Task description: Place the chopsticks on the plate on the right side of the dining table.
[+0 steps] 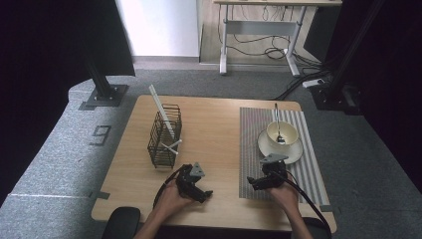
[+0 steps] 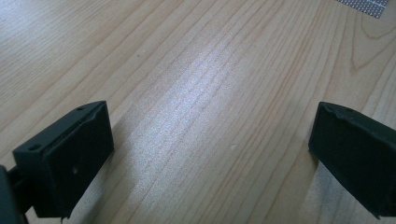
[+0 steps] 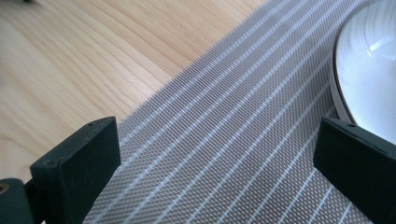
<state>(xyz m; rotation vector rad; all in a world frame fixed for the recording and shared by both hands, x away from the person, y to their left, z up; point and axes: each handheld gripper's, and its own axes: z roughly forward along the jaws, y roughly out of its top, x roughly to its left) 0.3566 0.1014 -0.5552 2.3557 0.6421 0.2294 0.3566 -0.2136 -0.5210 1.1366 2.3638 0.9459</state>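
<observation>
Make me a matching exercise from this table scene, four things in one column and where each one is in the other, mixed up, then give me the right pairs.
Things
1. spoon
2. wire basket
3. right tool
4. left tool

Places
A. over bare wood near the table's front edge
B. standing in the cup on the saucer
C. over the striped placemat, beside the saucer
D. on the left half of the table, holding white sticks

Pairs: 1-B, 2-D, 3-C, 4-A

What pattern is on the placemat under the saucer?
Grey weave with thin pale stripes on the placemat; clearest in the right gripper view.
</observation>
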